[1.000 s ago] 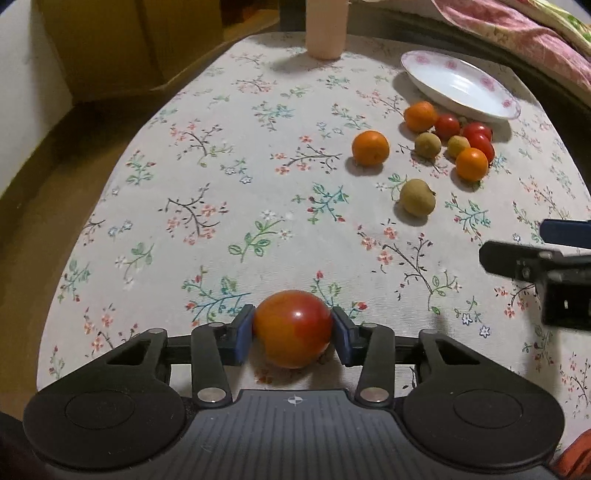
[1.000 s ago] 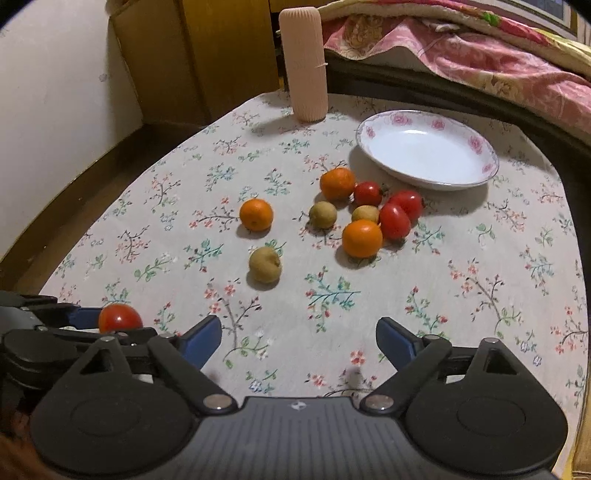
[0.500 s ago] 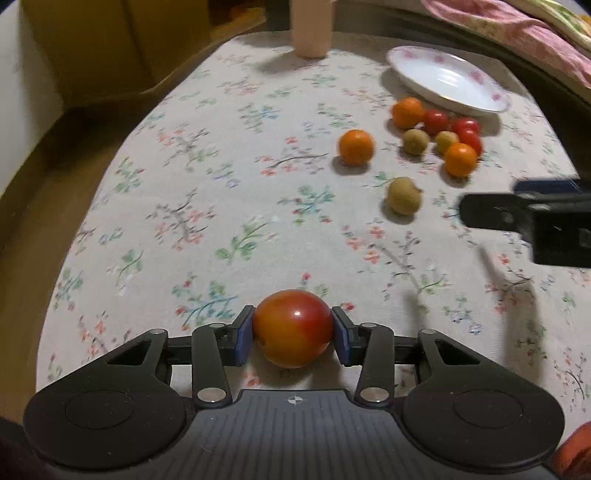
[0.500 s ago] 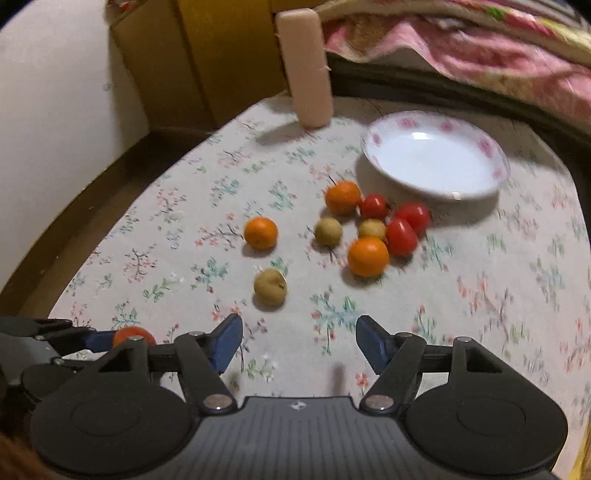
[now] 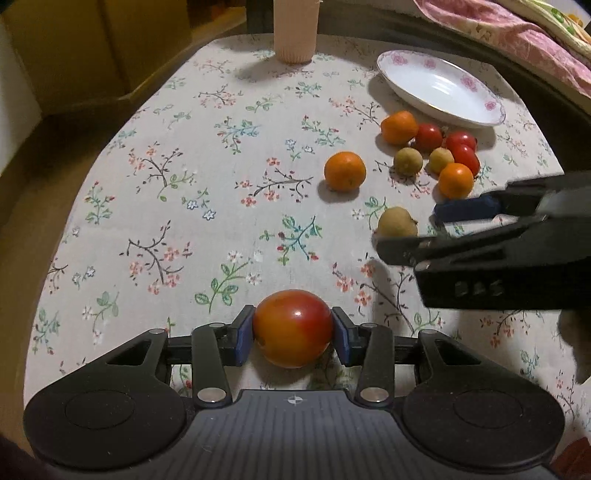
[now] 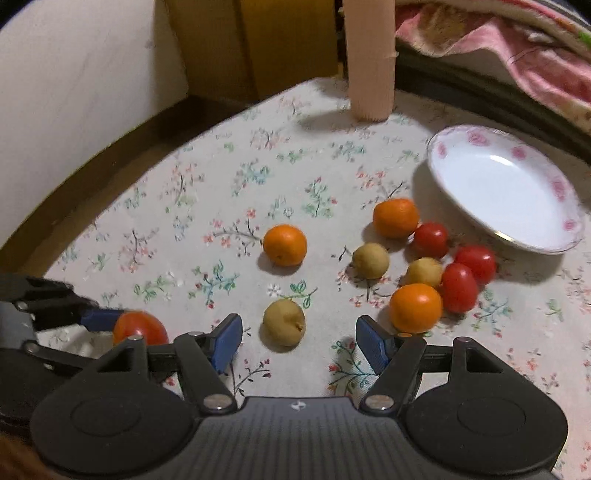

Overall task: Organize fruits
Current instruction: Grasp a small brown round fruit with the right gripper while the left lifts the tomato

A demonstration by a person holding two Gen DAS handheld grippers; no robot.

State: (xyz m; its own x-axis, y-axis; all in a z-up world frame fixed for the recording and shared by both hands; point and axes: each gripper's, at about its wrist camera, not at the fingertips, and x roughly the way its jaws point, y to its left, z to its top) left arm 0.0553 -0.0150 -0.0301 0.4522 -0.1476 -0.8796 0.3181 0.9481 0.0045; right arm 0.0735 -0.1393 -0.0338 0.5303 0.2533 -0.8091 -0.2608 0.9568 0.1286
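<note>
Left wrist view: my left tool (image 5: 293, 334) is gripping a tomato (image 5: 292, 328).
Right tool (image 6: 297, 345): I am holding it spread wide, near the brown fruit (image 6: 283, 322).

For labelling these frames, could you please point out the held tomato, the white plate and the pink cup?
held tomato (image 5: 292, 328), left wrist view, centre of its front face.
white plate (image 6: 445, 177), right wrist view, bare near rim.
pink cup (image 5: 295, 31), left wrist view, middle of its ribbed wall.
</note>
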